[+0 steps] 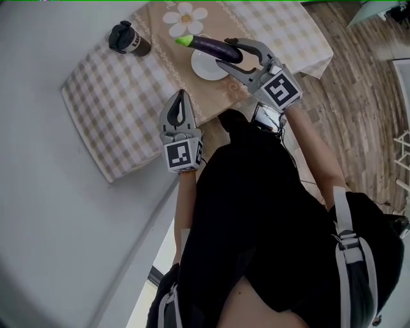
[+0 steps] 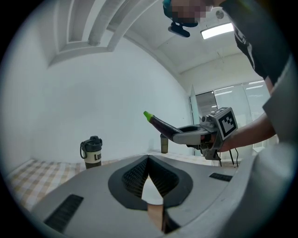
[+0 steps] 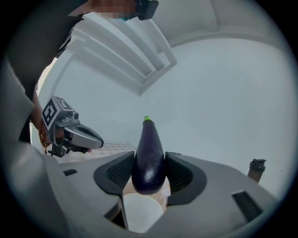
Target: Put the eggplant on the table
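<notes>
A long dark purple eggplant [image 1: 211, 45] with a green stem end hangs level just above a white plate [image 1: 204, 69] on the checked tablecloth [image 1: 122, 96]. My right gripper [image 1: 225, 54] is shut on it at its thick end. In the right gripper view the eggplant [image 3: 149, 153] stands between the pads, stem pointing away, with the plate [image 3: 142, 214] below it. My left gripper [image 1: 181, 96] hovers over the table's near edge, shut and holding nothing. From the left gripper view the eggplant [image 2: 160, 124] and the right gripper [image 2: 186, 135] show to the right.
A dark lidded bottle [image 1: 127, 38] stands at the table's far left. A beige runner with a white flower print [image 1: 186, 18] lies under the plate. Wooden floor [image 1: 359, 102] lies to the right of the table, a grey wall [image 1: 51, 192] to the left.
</notes>
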### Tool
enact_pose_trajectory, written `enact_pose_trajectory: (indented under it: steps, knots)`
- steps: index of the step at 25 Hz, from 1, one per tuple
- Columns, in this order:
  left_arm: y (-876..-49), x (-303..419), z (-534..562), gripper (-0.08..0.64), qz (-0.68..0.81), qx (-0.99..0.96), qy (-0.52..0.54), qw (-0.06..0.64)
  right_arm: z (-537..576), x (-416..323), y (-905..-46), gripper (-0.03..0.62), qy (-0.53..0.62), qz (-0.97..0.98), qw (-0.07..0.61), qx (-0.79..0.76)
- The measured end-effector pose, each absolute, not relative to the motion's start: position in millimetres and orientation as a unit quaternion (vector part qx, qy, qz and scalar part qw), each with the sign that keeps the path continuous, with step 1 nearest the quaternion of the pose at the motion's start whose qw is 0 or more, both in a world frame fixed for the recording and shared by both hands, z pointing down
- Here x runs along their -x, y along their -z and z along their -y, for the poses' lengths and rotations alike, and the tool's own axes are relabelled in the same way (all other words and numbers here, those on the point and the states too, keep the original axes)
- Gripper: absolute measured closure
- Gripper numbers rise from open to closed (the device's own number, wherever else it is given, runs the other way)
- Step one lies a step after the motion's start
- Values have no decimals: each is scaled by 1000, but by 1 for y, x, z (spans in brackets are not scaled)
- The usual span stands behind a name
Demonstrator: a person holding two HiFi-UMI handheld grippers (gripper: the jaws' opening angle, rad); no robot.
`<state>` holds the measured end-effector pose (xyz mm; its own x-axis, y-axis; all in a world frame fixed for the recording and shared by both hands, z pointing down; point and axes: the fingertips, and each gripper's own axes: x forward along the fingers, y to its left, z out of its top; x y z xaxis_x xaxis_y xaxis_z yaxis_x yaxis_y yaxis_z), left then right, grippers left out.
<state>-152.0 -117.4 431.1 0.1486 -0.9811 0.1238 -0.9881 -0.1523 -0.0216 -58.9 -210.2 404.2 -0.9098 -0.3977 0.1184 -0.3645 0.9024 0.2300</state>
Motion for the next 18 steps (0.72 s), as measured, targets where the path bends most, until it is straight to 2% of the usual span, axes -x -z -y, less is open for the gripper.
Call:
enact_pose_trajectory:
  steps: [18]
  knots:
    - [-449,167,146,551,638,-766,-67,48,235,84,-465,376,112,967,164,-162]
